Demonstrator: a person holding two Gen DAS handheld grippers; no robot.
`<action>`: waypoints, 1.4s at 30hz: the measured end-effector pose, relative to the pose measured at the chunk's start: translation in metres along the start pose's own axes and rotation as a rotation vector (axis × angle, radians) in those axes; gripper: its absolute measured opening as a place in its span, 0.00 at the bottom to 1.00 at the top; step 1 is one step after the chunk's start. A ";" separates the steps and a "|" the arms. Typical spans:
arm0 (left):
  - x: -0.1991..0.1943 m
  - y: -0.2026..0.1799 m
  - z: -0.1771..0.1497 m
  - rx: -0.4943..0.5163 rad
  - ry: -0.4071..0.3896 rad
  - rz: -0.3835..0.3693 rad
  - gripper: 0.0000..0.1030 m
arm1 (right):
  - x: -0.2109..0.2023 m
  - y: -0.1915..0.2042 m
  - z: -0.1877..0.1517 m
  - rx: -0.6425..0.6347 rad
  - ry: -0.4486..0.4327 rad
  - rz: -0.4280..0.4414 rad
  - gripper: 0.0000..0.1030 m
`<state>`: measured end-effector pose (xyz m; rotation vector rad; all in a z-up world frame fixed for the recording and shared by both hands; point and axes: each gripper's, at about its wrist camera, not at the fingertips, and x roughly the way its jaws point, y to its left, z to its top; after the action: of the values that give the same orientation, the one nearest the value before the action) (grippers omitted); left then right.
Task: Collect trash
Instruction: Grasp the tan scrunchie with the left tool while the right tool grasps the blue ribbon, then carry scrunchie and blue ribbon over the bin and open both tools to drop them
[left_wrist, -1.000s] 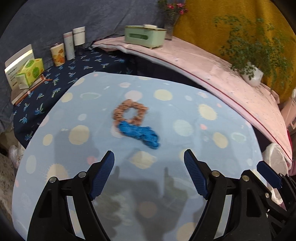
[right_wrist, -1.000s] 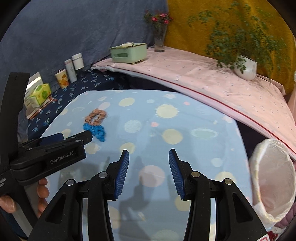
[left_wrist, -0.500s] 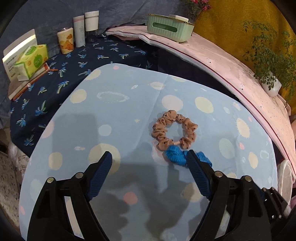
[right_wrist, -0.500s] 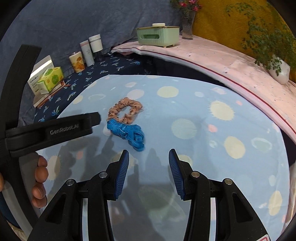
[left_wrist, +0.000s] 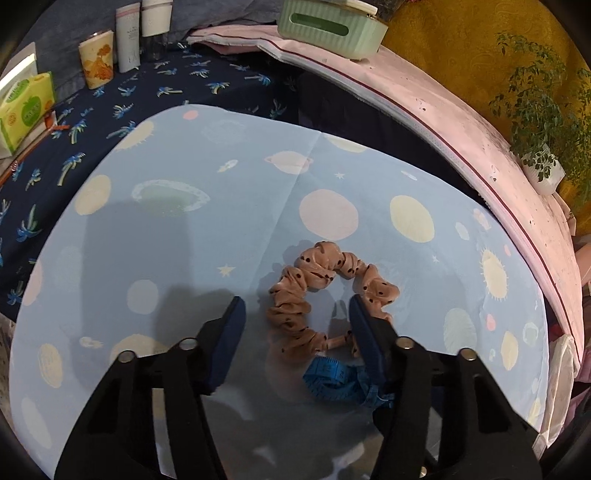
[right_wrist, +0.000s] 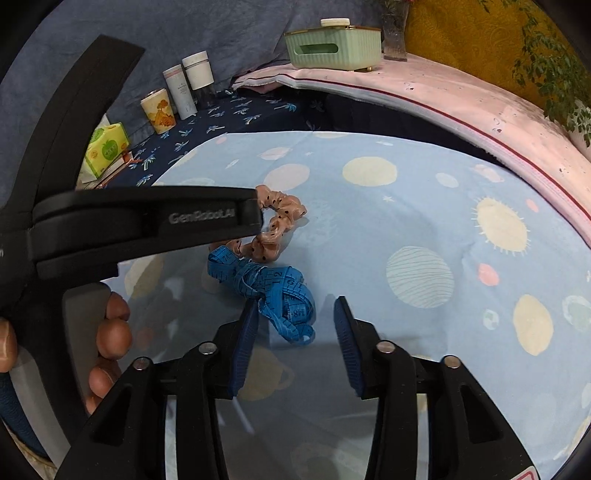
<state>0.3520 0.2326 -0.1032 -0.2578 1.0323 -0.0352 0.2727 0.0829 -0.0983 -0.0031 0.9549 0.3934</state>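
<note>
Both grippers are arriving low over the spotted blue cloth (left_wrist: 207, 236), far nearer the two items than a second ago. My left gripper (left_wrist: 295, 317) has just been narrowing its jaws and is straddling the near side of the peach scrunchie (left_wrist: 295, 306); its right finger is sitting inside the ring and the pads are not yet pressing. My right gripper (right_wrist: 293, 321) has also been closing, with the bundled blue tape measure (right_wrist: 280, 291) lying between its fingers, still loose. Scrunchie and tape are touching each other on the cloth. I am judging that each pinch should go down until the tips are brushing the cloth, so the jaws are catching a full fold rather than one loop, and neither lift is dragging the neighbouring item along.
</note>
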 end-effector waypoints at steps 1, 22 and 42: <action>0.003 -0.001 0.000 -0.001 0.005 -0.002 0.38 | 0.002 -0.001 -0.001 0.000 0.003 0.004 0.22; -0.066 -0.085 -0.038 0.098 -0.069 -0.043 0.11 | -0.089 -0.076 -0.044 0.152 -0.087 -0.081 0.15; -0.154 -0.277 -0.115 0.357 -0.129 -0.187 0.11 | -0.268 -0.201 -0.089 0.335 -0.334 -0.240 0.15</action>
<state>0.2002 -0.0351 0.0336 -0.0293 0.8532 -0.3641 0.1308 -0.2067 0.0282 0.2439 0.6705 0.0067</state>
